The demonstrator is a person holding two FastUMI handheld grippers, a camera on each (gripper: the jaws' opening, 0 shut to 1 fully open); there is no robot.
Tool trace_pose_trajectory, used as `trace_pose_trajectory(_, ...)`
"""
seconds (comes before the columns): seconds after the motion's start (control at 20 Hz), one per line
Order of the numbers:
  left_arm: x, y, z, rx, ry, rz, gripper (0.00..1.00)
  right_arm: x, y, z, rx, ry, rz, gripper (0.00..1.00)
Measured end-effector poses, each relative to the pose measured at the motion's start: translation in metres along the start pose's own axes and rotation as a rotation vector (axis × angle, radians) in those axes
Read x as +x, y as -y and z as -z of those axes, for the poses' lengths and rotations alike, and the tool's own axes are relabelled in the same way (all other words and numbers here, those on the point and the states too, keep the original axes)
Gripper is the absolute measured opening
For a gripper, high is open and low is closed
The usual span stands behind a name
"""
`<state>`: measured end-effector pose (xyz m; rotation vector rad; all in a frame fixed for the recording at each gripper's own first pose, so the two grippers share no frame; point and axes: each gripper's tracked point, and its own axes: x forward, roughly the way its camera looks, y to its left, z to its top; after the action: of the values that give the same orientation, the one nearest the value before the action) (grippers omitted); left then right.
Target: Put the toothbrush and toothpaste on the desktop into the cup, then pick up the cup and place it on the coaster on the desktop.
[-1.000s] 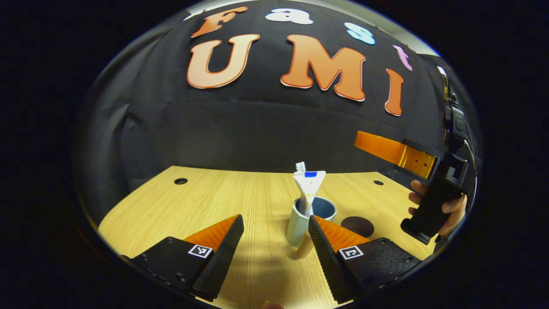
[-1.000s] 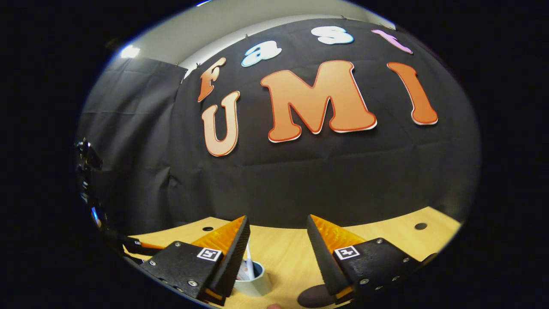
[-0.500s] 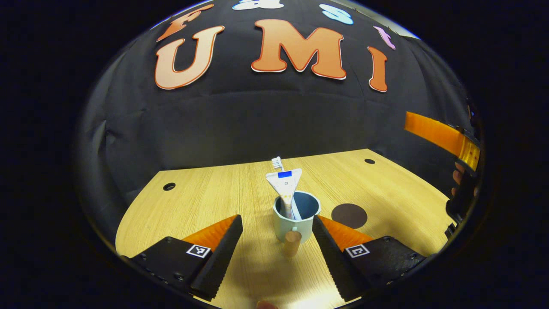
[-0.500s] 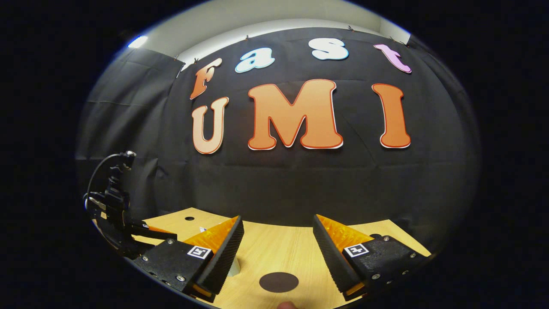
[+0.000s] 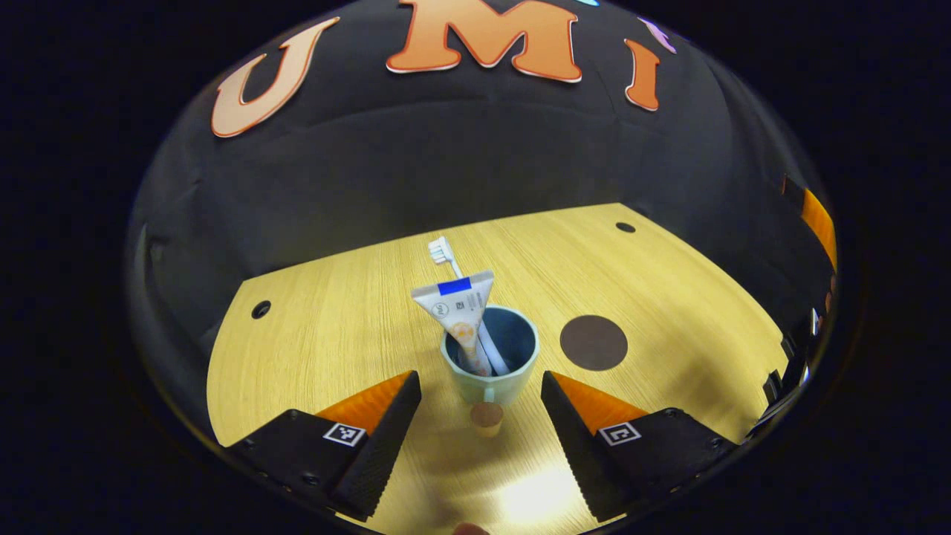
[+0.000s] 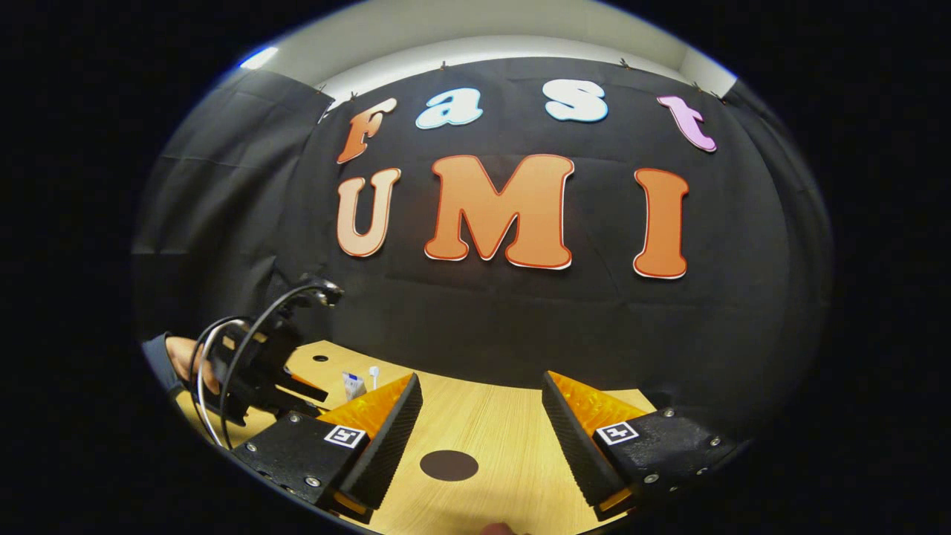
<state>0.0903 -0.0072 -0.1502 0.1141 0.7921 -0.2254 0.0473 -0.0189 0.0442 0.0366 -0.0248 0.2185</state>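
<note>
Cup (image 5: 490,364): upright on the desktop (image 5: 334,334), handle (image 5: 487,417) facing the left gripper (image 5: 481,386). It holds the toothpaste (image 5: 461,312) and toothbrush (image 5: 464,297), both leaning on the rim.
Coaster (image 5: 594,342): bare, just beside the cup, awaiting it.
Left gripper: jaws spread, empty, aligned to the handle, likely for pickup.
Right gripper (image 6: 481,405): spread, empty, above the coaster.

Left gripper (image 5: 481,386): two wedge-shaped fingers, ridged inner faces, black bodies with small screws, square black-and-white marker tag on each. Right gripper (image 6: 481,394): same build. Looping cables on left gripper's handle. Dark sleeve (image 6: 155,358) at wrist.
</note>
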Motion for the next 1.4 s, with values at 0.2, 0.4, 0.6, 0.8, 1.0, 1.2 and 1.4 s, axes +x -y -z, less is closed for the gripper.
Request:
trace_pose_trajectory(0.2, 0.015, 0.009, 0.015, -0.001, -0.118, 0.044, 0.98, -0.006, 0.0, 0.006, -0.01, -0.014, -0.024, 0.98)
trace_pose_trajectory(0.4, 0.028, 0.008, 0.027, 0.022, -0.227, 0.041, 0.98, -0.012, 0.001, 0.01, -0.003, -0.013, -0.036, 0.99)
trace_pose_trajectory(0.6, 0.039, 0.006, 0.043, 0.03, -0.327, 0.035, 0.98, -0.015, 0.001, 0.014, -0.003, -0.016, -0.039, 0.99)
trace_pose_trajectory(0.8, 0.049, 0.007, 0.053, 0.027, -0.367, 0.045, 0.72, -0.017, 0.0, 0.018, 0.008, -0.025, -0.038, 0.99)
trace_pose_trajectory(1.0, 0.046, 0.008, 0.057, 0.023, -0.368, 0.046, 0.37, -0.019, 0.001, 0.02, 0.027, -0.025, -0.037, 0.99)
trace_pose_trajectory(1.2, 0.051, 0.015, 0.056, -0.003, -0.34, 0.048, 0.26, -0.02, 0.001, 0.019, 0.047, -0.021, -0.028, 0.99)
trace_pose_trajectory(1.4, 0.064, 0.028, 0.046, -0.04, -0.311, 0.035, 0.24, -0.028, 0.005, 0.024, 0.043, -0.027, -0.009, 0.99)
